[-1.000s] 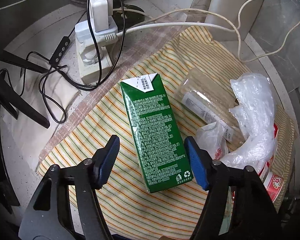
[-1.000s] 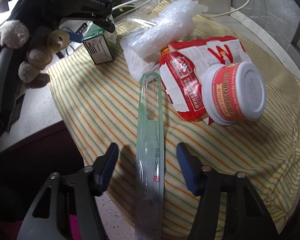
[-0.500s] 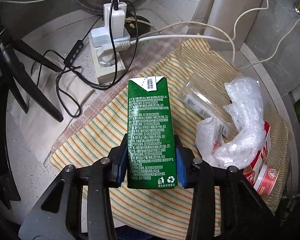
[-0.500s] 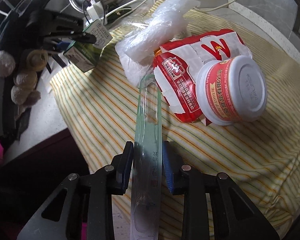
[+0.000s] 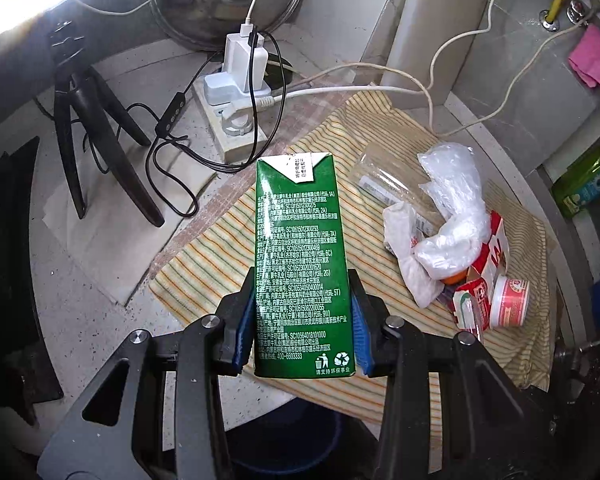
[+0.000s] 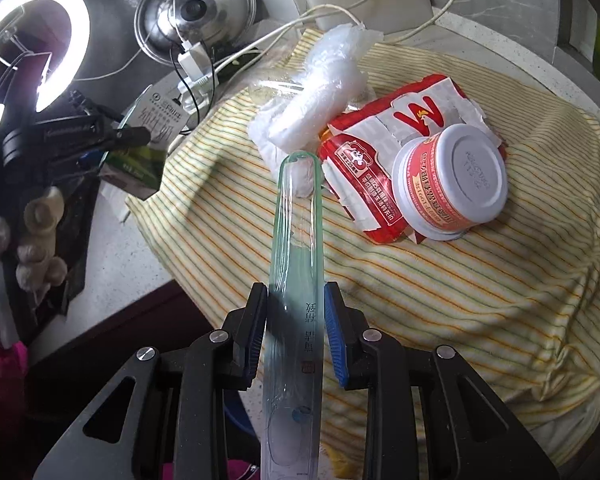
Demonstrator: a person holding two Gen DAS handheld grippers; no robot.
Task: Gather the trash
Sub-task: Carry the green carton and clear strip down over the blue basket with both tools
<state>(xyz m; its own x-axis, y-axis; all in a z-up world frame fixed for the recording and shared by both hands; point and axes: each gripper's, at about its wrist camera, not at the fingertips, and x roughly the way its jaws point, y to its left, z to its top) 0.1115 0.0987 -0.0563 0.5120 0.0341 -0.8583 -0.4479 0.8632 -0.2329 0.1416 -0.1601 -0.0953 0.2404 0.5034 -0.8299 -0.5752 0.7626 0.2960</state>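
**Below the carton, a dark bin waits**

Between the blue pads of the left gripper (image 5: 303, 322) stands a green carton (image 5: 300, 256), pinched across its narrow width near the bottom end; its long axis runs straight away from the gripper, folded white top farthest out. The jaws have just been closing and now press on both its sides. The carton looks flat-sided, glossy and undented, covered in fine white print. It hangs clear of the striped cloth (image 5: 204, 264), and directly under it, past the counter edge, shows what looks like a dark bin (image 5: 284, 432), so I judge the coming move a short drop downward.

The right gripper (image 6: 296, 330) has likewise just closed, onto a clear flattened plastic piece (image 6: 298, 280) that points forward over the cloth. Still on the cloth: a red wrapper (image 6: 384, 152), a white-lidded cup (image 6: 452, 180) and a crumpled bag (image 6: 324, 92).
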